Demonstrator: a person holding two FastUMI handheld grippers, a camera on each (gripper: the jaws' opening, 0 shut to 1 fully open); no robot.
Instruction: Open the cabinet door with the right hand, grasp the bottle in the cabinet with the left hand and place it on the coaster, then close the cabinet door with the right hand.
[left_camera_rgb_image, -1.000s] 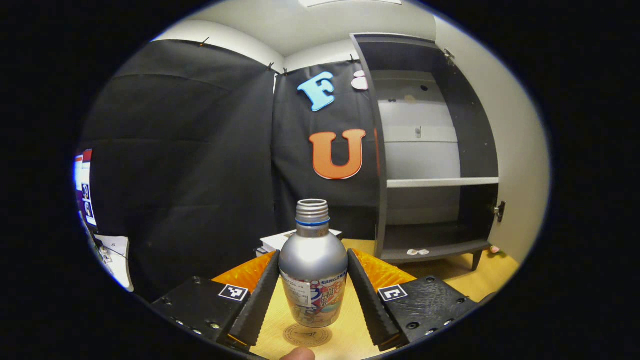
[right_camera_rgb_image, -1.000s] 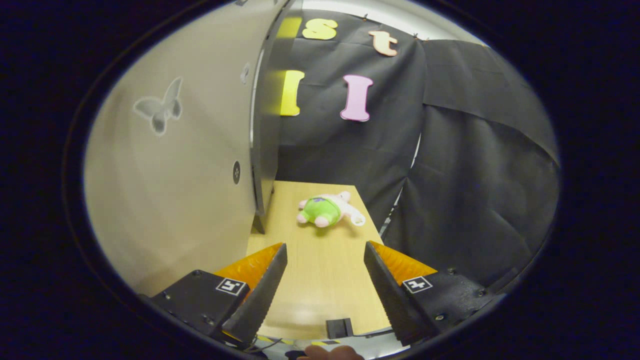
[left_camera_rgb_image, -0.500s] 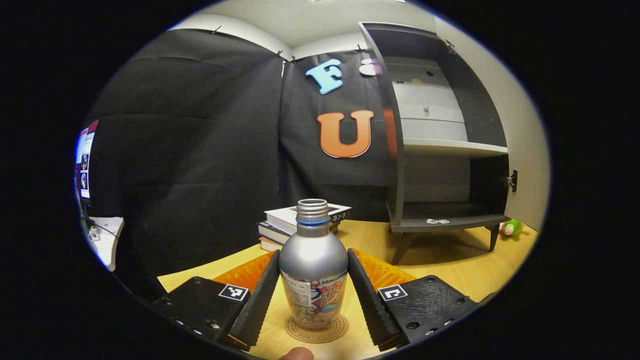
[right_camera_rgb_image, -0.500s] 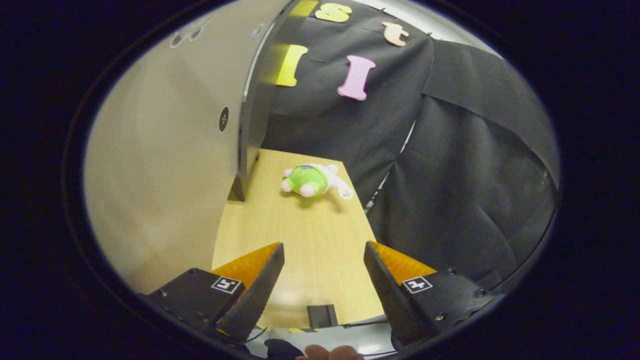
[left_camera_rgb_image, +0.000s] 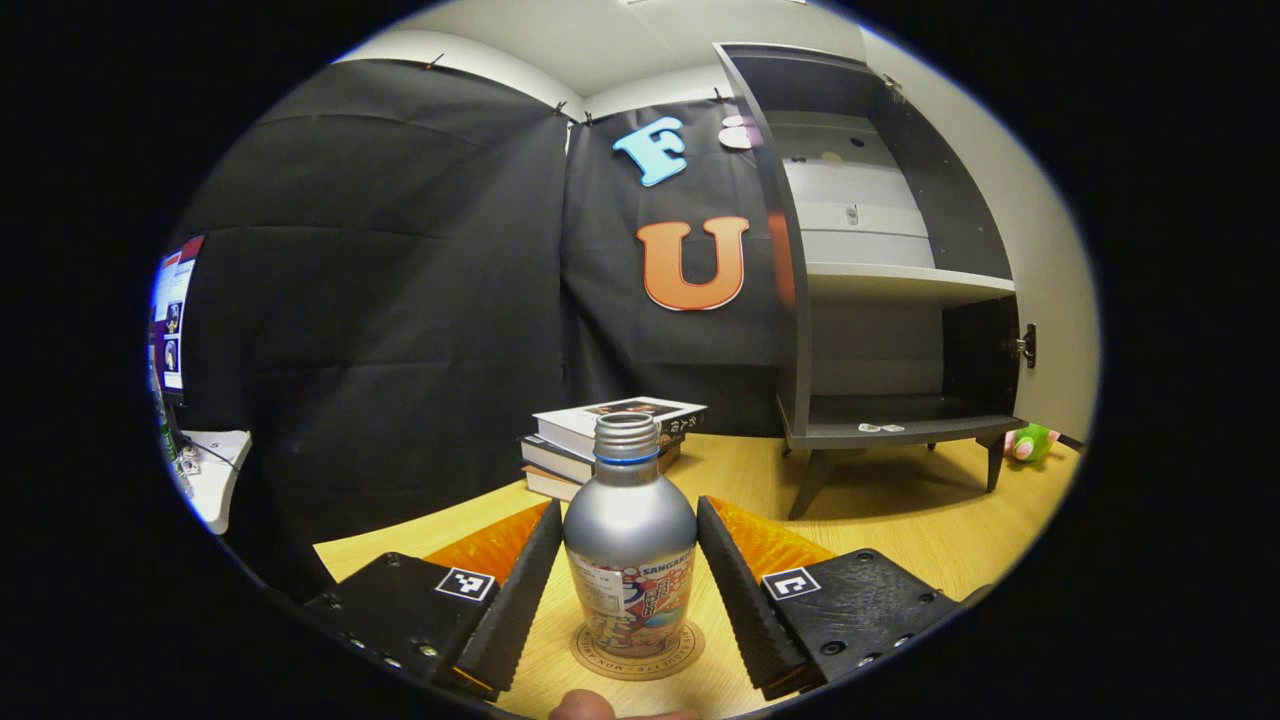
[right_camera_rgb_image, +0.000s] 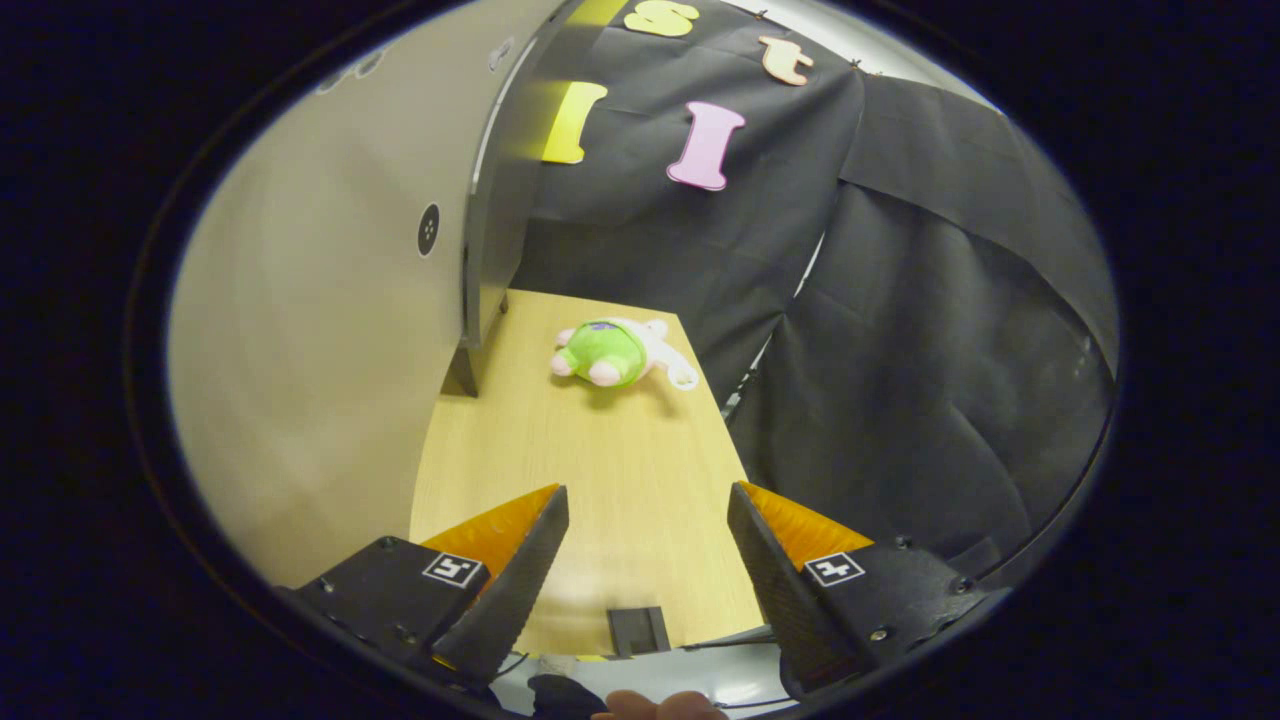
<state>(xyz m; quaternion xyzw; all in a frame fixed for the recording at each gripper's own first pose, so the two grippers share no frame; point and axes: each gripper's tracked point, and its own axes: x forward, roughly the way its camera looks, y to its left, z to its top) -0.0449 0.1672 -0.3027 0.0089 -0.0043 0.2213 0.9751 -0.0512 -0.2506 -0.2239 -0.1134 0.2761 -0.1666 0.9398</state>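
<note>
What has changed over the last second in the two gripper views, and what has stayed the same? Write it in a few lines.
The left gripper has carried the bottle down and back from the cabinet until its base sits on the coaster; whether the fingers still press it cannot be told. The right gripper has drifted back beside the cabinet door. Unchanged: the door open, the right gripper open and empty, the plush toy lying on the table.

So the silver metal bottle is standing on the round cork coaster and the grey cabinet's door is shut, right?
Not quite. The silver metal bottle does stand on the round cork coaster, but the grey cabinet is open; the left gripper view shows its bare shelves.
</note>
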